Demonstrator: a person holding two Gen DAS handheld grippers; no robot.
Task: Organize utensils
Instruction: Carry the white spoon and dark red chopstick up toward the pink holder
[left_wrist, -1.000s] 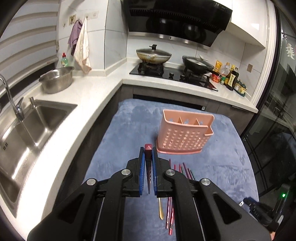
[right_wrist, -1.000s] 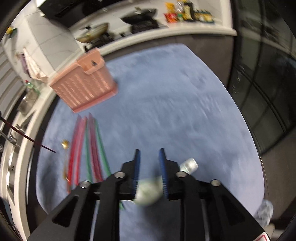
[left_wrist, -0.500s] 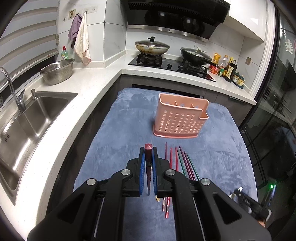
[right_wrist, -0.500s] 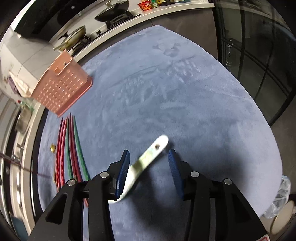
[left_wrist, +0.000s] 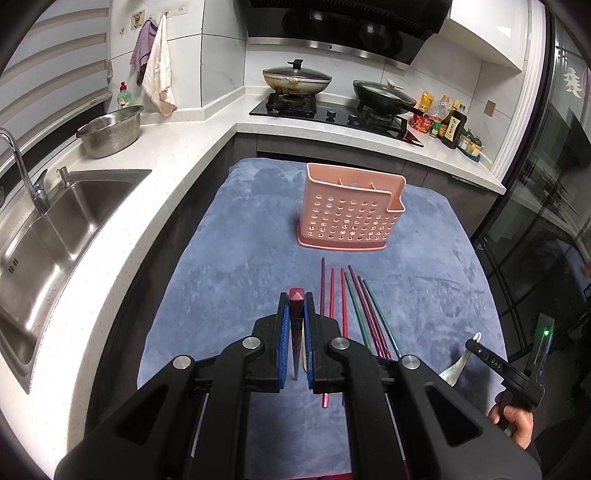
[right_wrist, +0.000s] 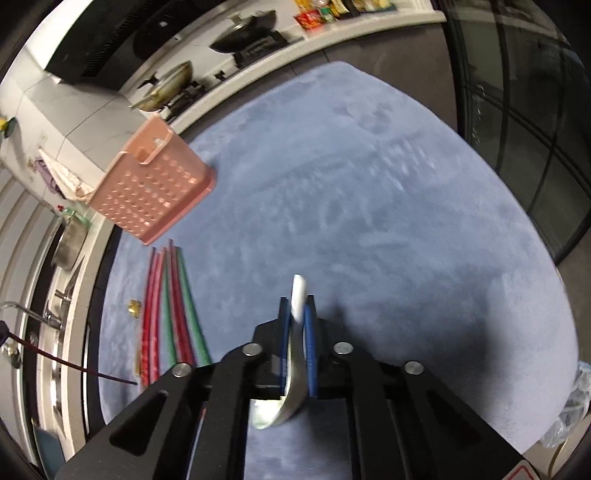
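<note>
Above the blue cloth (left_wrist: 229, 295), the left gripper (left_wrist: 296, 306) pinches a dark-red tapered chopstick (left_wrist: 296, 325), thick end forward toward the pink perforated plastic caddy (left_wrist: 349, 218). Angled downward, the right gripper (right_wrist: 296, 306) clamps a white ceramic spoon (right_wrist: 297, 295), handle forward, bowl trailing.

The right hand-held gripper (right_wrist: 296, 306) has closed on the white spoon (right_wrist: 297, 295), whose handle half a second ago lay loose between the open jaws.

The only lettering I could read was "DAS", white on the black body of the right gripper (left_wrist: 476, 345) at the lower right of the left wrist view; the bottle labels (left_wrist: 445, 120) stayed illegible.
</note>
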